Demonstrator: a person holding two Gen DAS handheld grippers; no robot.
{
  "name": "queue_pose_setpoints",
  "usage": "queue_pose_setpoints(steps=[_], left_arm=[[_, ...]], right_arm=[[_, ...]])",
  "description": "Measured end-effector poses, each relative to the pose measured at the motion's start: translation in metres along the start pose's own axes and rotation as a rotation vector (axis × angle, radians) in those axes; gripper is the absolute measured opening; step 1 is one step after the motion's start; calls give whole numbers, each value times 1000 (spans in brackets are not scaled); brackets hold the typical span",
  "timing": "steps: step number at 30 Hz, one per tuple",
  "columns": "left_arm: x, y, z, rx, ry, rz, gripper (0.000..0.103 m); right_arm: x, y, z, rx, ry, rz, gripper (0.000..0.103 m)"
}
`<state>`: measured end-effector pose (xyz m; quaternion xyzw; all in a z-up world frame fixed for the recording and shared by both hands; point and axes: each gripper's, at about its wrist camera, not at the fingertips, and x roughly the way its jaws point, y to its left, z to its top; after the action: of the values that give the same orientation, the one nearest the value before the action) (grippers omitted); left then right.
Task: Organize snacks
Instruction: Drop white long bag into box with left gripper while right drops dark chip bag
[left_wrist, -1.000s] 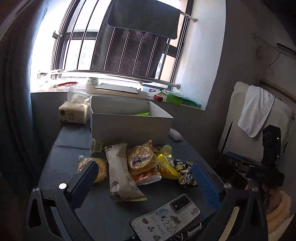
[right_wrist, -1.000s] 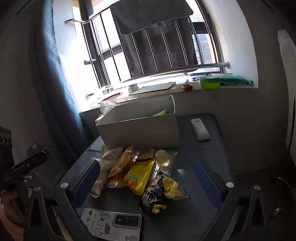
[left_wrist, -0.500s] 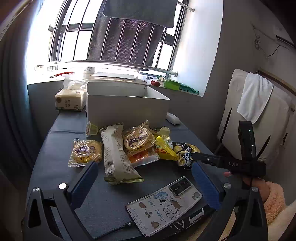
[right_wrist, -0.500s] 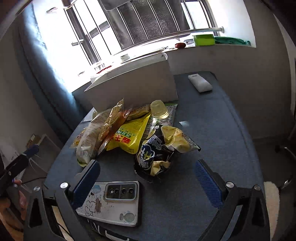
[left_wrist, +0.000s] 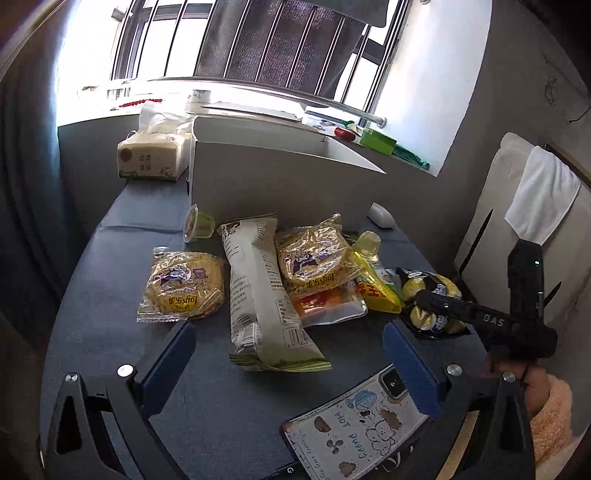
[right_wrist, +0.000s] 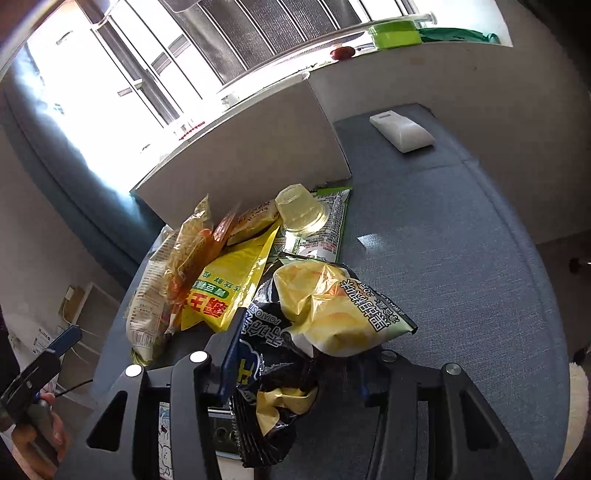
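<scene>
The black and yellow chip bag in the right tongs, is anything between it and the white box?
Yes. The yellow packet and a jelly cup on a green-edged packet lie between the chip bag and the white box; its tall near wall must be cleared.

On the phone case below my left jaws I read "HOT" and "Duddy". "DAS" stands in pale letters on my right gripper. The black-and-yellow chip bag shows "POTATO"; its other characters I cannot read.
</scene>
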<state>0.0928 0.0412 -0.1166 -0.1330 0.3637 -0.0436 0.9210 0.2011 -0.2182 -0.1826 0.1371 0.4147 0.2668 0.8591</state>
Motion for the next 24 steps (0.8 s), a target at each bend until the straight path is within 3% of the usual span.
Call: queue_pose_setpoints(steps=[6,11,13,16,17,18,21,24], left_arm=[[58,24,22,-82,131,101,102],[83,19,36,0,151,207,102],[91,16,39,30,166,204,97],[103,9,39,93,189,225,82],[106,4,39,127,184,214,67],[107,1,38,144,185,187,45],[103,-2,35,157,175,166,44],[90,6,32,109,148,119,44]], right_arm=[[-44,4,-4,11,-76,17,52],[-69,13,-6,-18,-110,14,52],[-73,16,-6,-35,-115,6,52],[-70,20,-5,-55,-108,6,52],[-68,21,-6,-56,-102,4,52],[-65,22,-6,-57,-95,6,52],[-58,23,-8,-64,-76,11,52],[-55,24,-10,-68,-64,17,52]])
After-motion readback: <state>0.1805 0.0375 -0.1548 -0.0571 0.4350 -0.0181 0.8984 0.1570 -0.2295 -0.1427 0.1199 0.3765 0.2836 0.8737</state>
